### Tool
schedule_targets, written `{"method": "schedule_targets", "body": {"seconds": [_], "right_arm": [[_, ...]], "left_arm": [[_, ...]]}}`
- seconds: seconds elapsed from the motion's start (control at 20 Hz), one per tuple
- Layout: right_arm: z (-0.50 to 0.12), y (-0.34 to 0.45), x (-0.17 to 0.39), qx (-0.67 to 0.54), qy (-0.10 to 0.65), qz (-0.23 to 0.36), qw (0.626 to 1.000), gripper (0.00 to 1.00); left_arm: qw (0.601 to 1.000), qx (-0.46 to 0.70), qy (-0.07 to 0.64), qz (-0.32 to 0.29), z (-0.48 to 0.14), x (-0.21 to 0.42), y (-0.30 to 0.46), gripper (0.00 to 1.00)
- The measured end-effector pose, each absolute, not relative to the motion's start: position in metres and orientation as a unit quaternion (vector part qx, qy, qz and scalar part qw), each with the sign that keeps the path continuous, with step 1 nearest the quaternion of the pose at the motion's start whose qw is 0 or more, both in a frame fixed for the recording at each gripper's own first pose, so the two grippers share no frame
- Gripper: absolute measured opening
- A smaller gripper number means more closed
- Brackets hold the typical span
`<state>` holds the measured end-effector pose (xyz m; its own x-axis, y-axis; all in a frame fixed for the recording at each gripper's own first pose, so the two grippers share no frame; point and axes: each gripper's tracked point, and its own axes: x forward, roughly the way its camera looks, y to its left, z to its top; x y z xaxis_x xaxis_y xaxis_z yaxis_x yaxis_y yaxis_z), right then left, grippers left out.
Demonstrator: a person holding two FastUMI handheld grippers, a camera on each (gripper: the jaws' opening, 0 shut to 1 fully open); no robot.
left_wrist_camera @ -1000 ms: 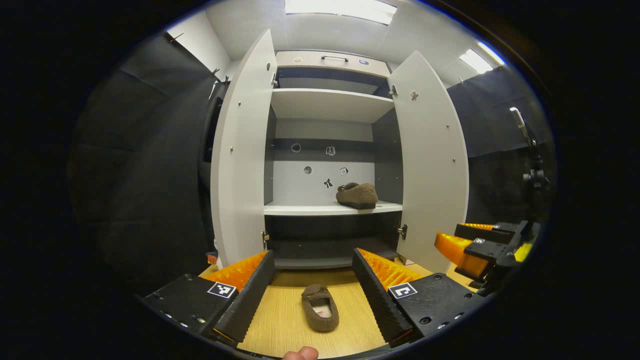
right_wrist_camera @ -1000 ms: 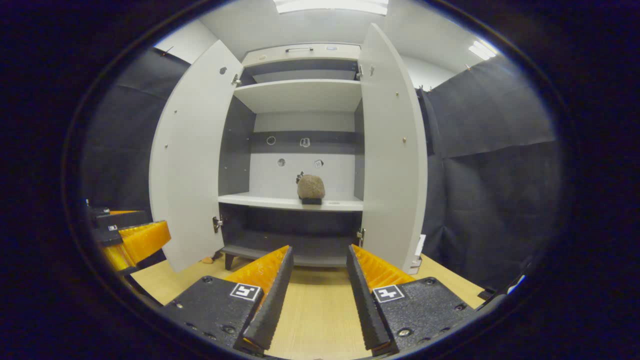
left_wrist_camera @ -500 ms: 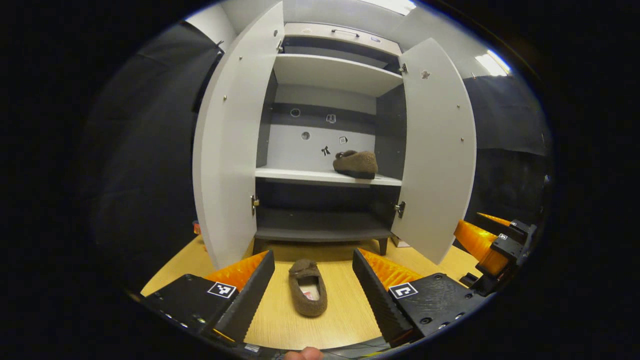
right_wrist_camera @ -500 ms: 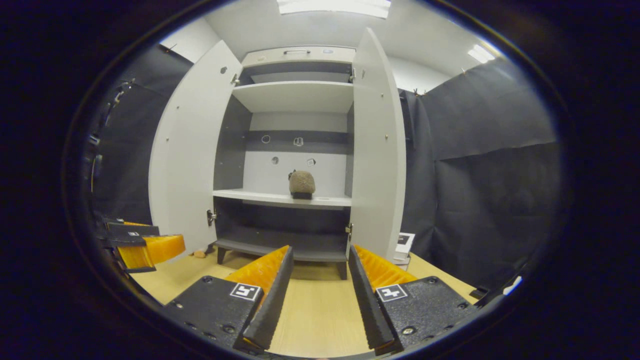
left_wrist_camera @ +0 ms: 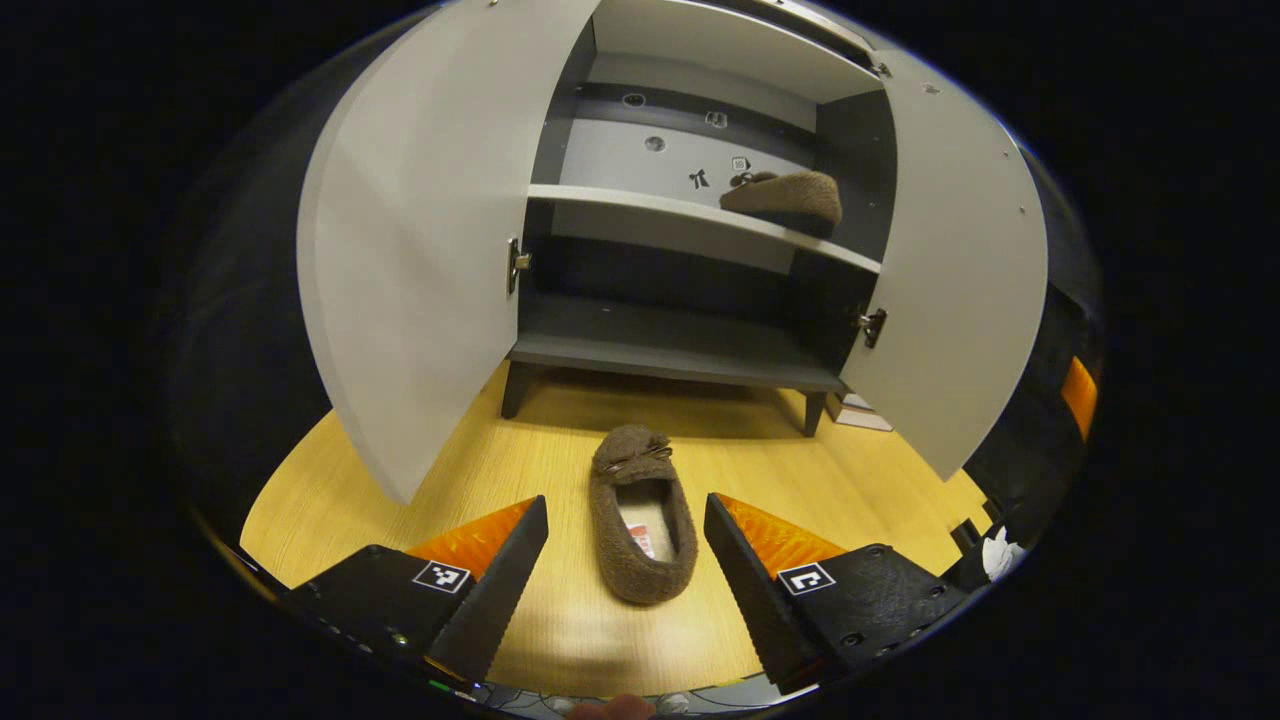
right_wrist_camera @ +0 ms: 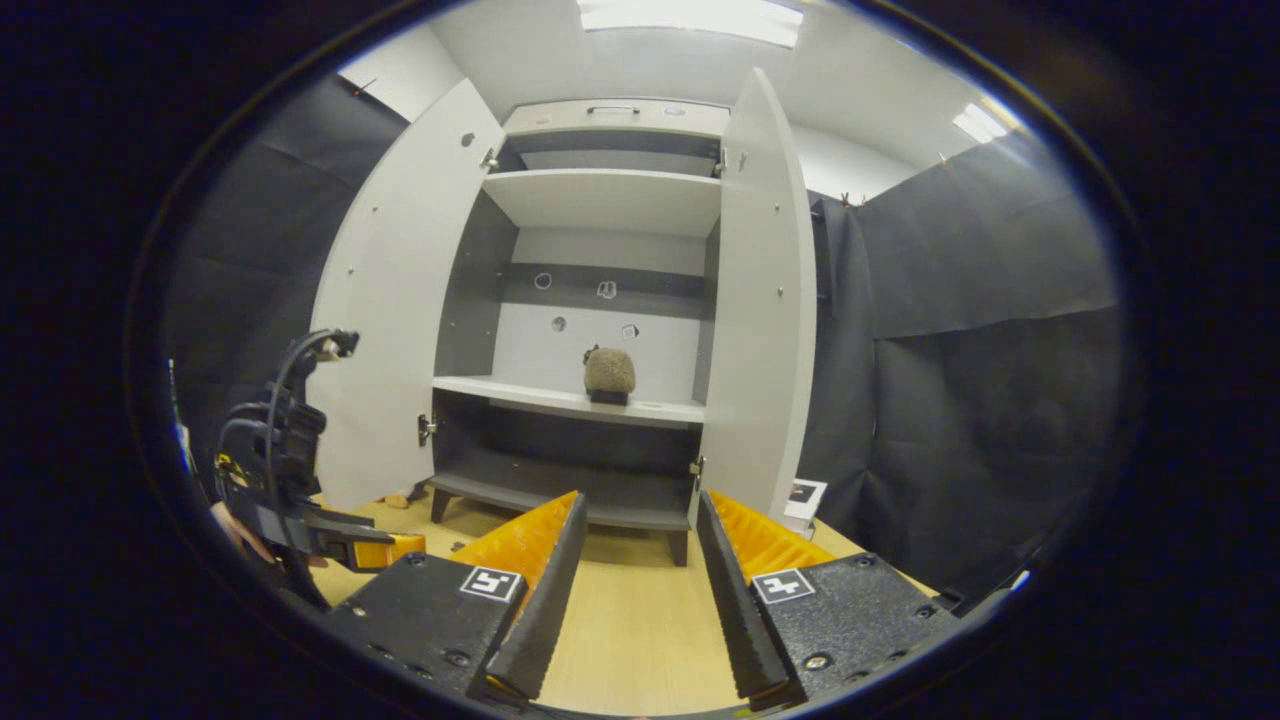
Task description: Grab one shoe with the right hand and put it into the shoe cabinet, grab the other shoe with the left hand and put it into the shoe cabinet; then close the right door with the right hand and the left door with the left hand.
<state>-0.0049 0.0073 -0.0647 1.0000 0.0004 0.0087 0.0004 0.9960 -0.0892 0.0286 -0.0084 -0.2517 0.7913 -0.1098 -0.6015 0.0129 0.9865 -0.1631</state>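
Note:
A brown fuzzy shoe (left_wrist_camera: 640, 520) lies on the wooden floor (left_wrist_camera: 800, 470) in front of the shoe cabinet (left_wrist_camera: 660, 340), toe toward the cabinet. My left gripper (left_wrist_camera: 625, 500) is open just above it, one finger on each side, not touching. The other brown shoe (left_wrist_camera: 785, 198) (right_wrist_camera: 609, 372) rests on the cabinet's middle shelf (right_wrist_camera: 560, 398), right of centre. Both doors, left (left_wrist_camera: 420, 250) and right (left_wrist_camera: 960, 270), stand wide open. My right gripper (right_wrist_camera: 640, 497) is open and holds nothing, facing the cabinet from farther back. The left gripper (right_wrist_camera: 300, 500) shows low at the left of the right gripper view.
A small white card (right_wrist_camera: 803, 495) leans by the cabinet's right foot, and a small object (right_wrist_camera: 398, 500) lies by its left foot. Black cloth walls stand close on both sides. The bottom shelf (left_wrist_camera: 670, 345) and top shelf (right_wrist_camera: 600, 195) are bare.
My left gripper has tipped downward and come closer to the floor shoe, which now lies between its fingers. The right gripper has barely moved.

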Motion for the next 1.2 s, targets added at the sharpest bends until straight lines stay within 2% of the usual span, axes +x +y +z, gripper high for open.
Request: {"method": "schedule_targets", "body": {"seconds": [0.25,0.65,1.2], "right_arm": [[-0.073,-0.001,0.001,-0.05,0.014,-0.009,0.999,0.7],[-0.088,-0.007,0.007,-0.042,0.044,-0.019,0.998,0.7],[-0.091,-0.012,0.017,-0.043,0.061,-0.026,0.997,0.7]], "left_arm": [[0.925,-0.076,0.372,-0.019,-0.302,0.043,0.0,0.96],[0.904,-0.1,0.415,0.008,-0.358,0.075,0.006,0.96],[0.901,-0.125,0.415,0.007,-0.38,0.102,0.002,0.93]]}}
